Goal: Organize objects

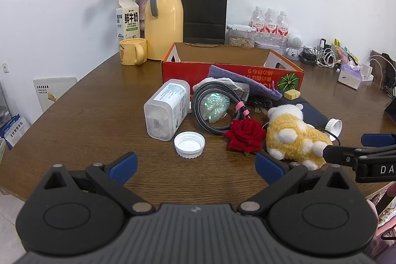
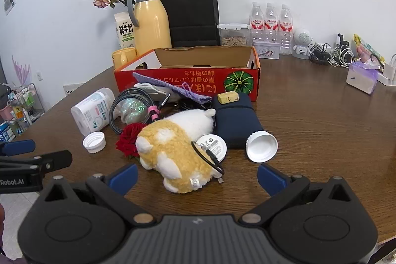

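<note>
Red cardboard box at frame centre, interior looks bare. Clear canister behind holds pale pieces. Left claw and right claw spread wide, gripping nothing.

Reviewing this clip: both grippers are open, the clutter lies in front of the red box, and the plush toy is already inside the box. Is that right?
Not quite. The plush toy is not in the red box; it lies on the table in front of it, beside the rose, as the right wrist view shows. The rest holds: both grippers are open.
</note>
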A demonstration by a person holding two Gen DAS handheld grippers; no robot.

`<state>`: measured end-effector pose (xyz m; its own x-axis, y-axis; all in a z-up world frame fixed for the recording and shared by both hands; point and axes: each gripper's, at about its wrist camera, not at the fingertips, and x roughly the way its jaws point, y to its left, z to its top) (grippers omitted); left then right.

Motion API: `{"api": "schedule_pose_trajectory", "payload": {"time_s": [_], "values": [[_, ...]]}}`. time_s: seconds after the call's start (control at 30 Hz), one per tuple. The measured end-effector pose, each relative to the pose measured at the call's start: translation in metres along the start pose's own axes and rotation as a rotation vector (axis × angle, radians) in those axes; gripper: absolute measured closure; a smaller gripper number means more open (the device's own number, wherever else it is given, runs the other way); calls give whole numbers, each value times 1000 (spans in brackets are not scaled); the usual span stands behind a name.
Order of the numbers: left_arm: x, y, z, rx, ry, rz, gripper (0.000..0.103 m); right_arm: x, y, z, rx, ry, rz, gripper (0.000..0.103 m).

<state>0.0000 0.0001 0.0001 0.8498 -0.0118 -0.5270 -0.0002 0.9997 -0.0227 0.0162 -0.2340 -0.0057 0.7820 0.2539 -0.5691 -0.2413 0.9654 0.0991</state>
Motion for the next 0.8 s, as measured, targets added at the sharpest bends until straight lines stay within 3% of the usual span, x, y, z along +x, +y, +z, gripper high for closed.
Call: {"api": "schedule_pose_trajectory", "payload": {"time_s": [0.8], "values": [[0,0,0,1,1,0,0,5,-1,-3,0,2,-3,0]]}}
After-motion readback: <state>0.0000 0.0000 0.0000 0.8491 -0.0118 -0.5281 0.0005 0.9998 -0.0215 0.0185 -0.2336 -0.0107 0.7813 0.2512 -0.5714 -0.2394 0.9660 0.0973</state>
